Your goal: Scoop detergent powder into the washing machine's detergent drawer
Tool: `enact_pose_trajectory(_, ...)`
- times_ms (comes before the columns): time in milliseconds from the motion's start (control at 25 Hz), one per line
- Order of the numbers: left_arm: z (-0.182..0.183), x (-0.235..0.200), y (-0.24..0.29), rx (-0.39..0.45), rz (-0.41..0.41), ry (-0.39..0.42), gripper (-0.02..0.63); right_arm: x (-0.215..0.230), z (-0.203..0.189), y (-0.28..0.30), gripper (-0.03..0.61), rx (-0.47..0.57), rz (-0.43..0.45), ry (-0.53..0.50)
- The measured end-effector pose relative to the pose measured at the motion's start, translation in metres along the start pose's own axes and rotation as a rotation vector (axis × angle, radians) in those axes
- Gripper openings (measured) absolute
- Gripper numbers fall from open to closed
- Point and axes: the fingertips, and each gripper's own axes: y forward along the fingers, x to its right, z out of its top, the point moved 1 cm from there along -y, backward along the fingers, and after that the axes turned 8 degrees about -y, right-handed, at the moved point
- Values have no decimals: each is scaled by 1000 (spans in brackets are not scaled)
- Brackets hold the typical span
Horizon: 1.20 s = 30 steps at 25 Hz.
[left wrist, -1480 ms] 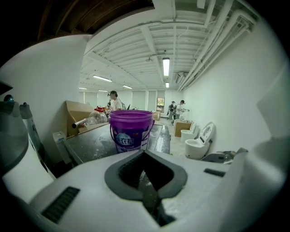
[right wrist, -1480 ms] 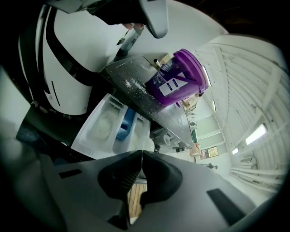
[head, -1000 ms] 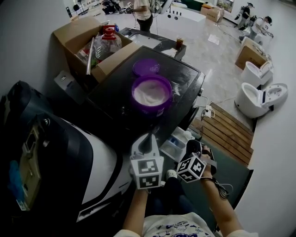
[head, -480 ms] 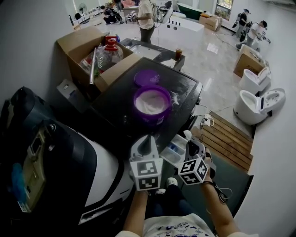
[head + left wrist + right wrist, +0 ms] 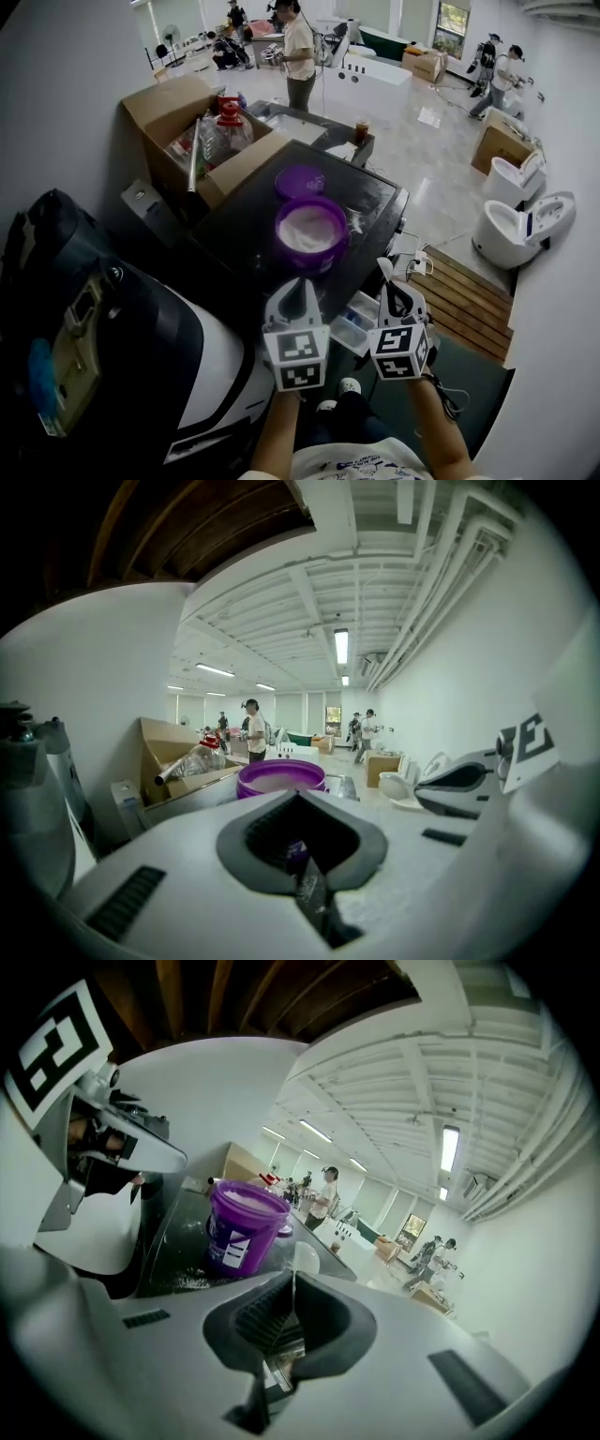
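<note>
A purple tub (image 5: 310,230) full of white powder stands open on the black washing machine top (image 5: 246,216), with its purple lid (image 5: 300,180) lying just behind it. The white detergent drawer (image 5: 356,314) is pulled out at the machine's front corner, between my two grippers. My left gripper (image 5: 296,287) is shut and empty, held below the tub (image 5: 279,777). My right gripper (image 5: 395,287) is shut on the thin handle of a pale scoop (image 5: 302,1258), whose bowl sticks up past the jaws. The scoop (image 5: 383,269) is held above the drawer's right side, a short way from the tub (image 5: 242,1225).
An open cardboard box (image 5: 178,117) with bottles sits at the machine's back left. A large black and white appliance (image 5: 112,337) fills the left side. White toilets (image 5: 516,225) and wooden slats (image 5: 464,291) are on the floor at the right. A person (image 5: 300,47) stands further back.
My right gripper has risen from low beside the drawer and now points upward with the scoop. The left gripper has hardly moved. The head view has shifted slightly.
</note>
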Motion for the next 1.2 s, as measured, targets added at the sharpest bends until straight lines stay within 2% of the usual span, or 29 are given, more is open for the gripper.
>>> enact_pose_trajectory(400,41,-5,-2,87,9,14,2,34,56,-13,20,137,-59,139)
enact_pose_trajectory(720,61,-8,-3,131,24,15,2,59,80,-24,20,219,-91,219)
enact_pose_trajectory(1200,78,-4,-5,172,33,23,2,79,96,-34,20,282,-116,246)
